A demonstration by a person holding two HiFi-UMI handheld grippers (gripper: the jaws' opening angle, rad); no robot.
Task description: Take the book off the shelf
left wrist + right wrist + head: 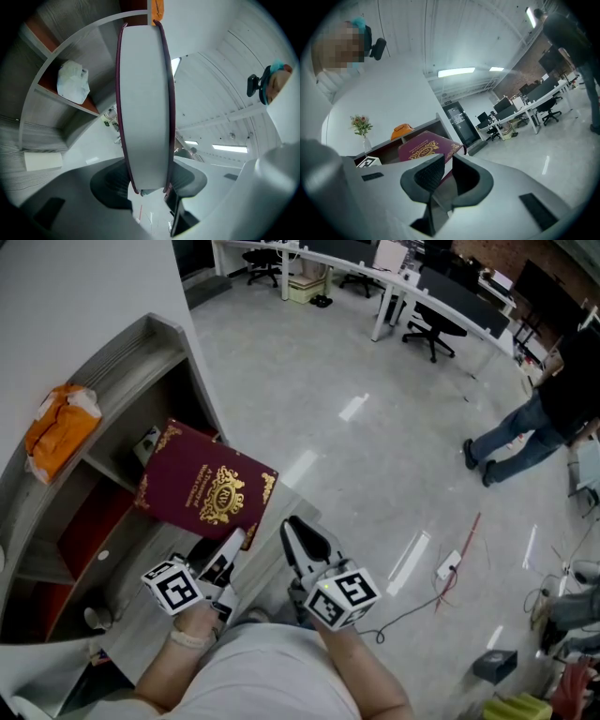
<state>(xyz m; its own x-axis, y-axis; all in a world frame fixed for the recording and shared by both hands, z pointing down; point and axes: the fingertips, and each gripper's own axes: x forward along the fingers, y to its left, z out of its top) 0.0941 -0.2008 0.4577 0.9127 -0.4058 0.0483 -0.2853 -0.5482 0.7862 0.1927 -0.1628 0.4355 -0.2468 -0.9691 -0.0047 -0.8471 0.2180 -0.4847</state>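
Note:
A maroon book (206,486) with gold print on its cover hangs in the air in front of the grey shelf unit (141,343), clear of its compartments. My left gripper (230,545) is shut on the book's lower edge. In the left gripper view the book (143,108) shows edge-on, its white pages between maroon covers, with both pads pressed on it at the left gripper (147,180). My right gripper (300,535) sits just right of the book, shut with nothing in it. In the right gripper view the book (426,146) lies just beyond the right gripper (446,161).
An orange bag (58,427) lies on the shelf top, and a white bundle (72,80) sits in one compartment. A vase of flowers (362,126) stands on the unit. A person (539,418) stands at the right, desks and chairs (431,296) behind, a cable (450,568) on the floor.

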